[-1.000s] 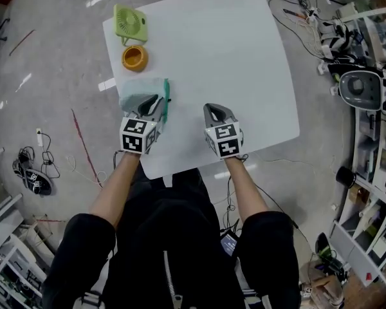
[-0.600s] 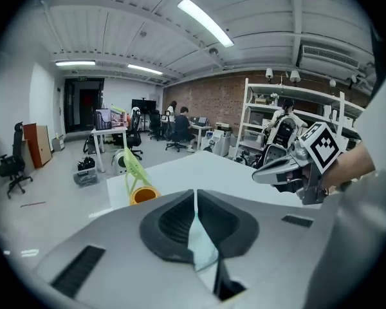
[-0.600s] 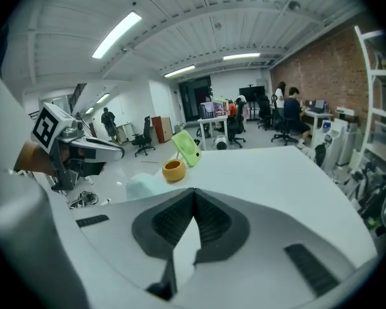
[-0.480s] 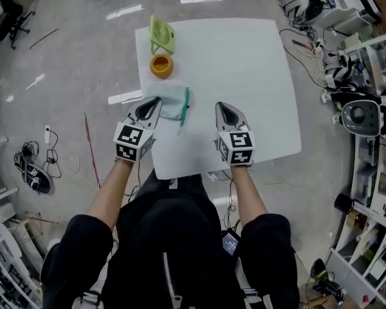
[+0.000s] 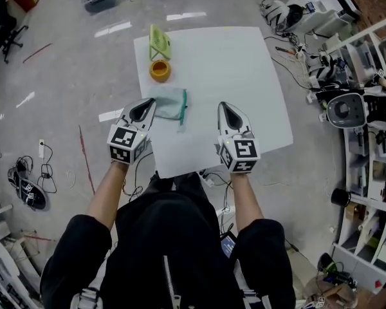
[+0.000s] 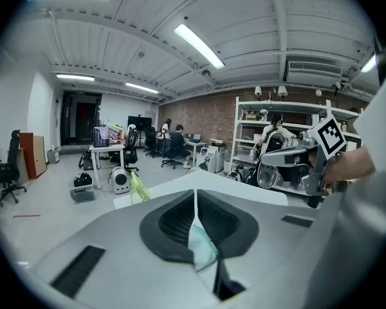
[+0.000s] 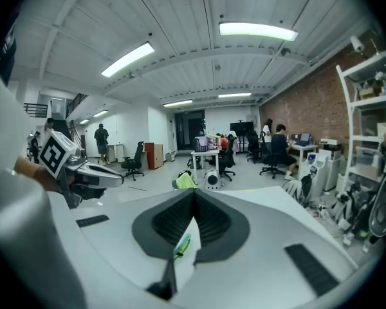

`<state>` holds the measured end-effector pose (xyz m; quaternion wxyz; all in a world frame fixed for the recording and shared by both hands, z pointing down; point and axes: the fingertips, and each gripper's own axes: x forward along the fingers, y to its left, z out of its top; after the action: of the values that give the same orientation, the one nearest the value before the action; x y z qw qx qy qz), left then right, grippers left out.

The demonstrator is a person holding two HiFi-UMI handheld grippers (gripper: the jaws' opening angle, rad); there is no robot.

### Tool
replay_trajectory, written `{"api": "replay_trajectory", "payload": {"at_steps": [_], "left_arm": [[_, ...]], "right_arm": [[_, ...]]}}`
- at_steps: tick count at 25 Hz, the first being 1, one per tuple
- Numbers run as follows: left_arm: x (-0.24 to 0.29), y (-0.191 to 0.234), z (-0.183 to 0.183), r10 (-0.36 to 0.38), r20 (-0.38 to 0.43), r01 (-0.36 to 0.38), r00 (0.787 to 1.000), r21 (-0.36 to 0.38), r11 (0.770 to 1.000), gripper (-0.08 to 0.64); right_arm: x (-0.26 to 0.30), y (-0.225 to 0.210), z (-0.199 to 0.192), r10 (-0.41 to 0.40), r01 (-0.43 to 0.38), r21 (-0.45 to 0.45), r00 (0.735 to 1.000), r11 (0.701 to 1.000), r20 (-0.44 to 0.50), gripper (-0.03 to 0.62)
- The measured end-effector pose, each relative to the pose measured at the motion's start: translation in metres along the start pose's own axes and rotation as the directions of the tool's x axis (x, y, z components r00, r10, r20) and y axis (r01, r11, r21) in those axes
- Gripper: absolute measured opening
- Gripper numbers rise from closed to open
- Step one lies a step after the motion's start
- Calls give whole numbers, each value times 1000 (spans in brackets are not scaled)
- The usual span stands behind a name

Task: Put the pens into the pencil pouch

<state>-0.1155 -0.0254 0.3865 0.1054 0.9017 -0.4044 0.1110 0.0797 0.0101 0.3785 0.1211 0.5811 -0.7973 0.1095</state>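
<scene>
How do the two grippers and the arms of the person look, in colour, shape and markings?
The left gripper and the right gripper look alike: a light grey shell that narrows to a point, with dark grey ribbed fingers inside. At the hand end, each carries a white cube with black square markers. The person wears a black top; its sleeves end near the elbows, and the forearms are uncovered.

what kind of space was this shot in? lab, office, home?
Most likely a robotics lab or workshop sharing an open office: metal shelving loaded with equipment against a brick wall, cables lying loose on the concrete floor, and people seated at desks in the background.
</scene>
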Motion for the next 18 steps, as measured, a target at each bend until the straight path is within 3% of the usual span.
{"api": "replay_trajectory", "payload": {"at_steps": [18], "left_arm": [[-32,-22,8,-58,40,57,998,14,998,34]], "right_arm": [[-50,26,-6,-51,51,2,998,999,37,9]]}}
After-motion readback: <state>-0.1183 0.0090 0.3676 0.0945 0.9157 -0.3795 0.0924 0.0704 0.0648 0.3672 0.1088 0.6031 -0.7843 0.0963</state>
